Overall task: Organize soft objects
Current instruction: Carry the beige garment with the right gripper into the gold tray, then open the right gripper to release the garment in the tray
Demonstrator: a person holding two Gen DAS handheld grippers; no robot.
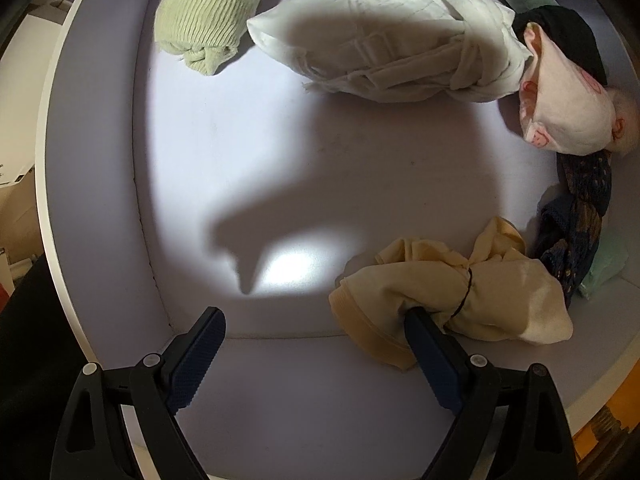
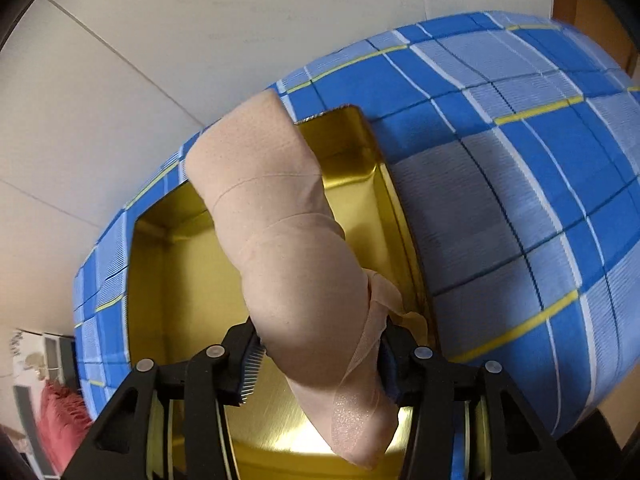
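In the left wrist view my left gripper (image 1: pixel 316 320) is open over a pale lilac tray (image 1: pixel 100 160). Its right finger touches a cream bundle tied with a black band (image 1: pixel 472 296); nothing sits between the fingers. A green knit bundle (image 1: pixel 208 12), a white quilted bundle (image 1: pixel 384 36), a pink-and-white item with a black piece (image 1: pixel 560 108) and a dark patterned cloth (image 1: pixel 576 224) lie along the tray's far and right sides. In the right wrist view my right gripper (image 2: pixel 320 356) is shut on a beige stocking roll (image 2: pixel 288 240), held above a gold tin (image 2: pixel 160 280).
The gold tin rests on a blue checked cloth surface (image 2: pixel 520 160), with white walls (image 2: pixel 120 60) behind. A mint cloth (image 1: pixel 604 268) lies at the tray's right edge. A red textile (image 2: pixel 60 412) shows at the lower left of the right wrist view.
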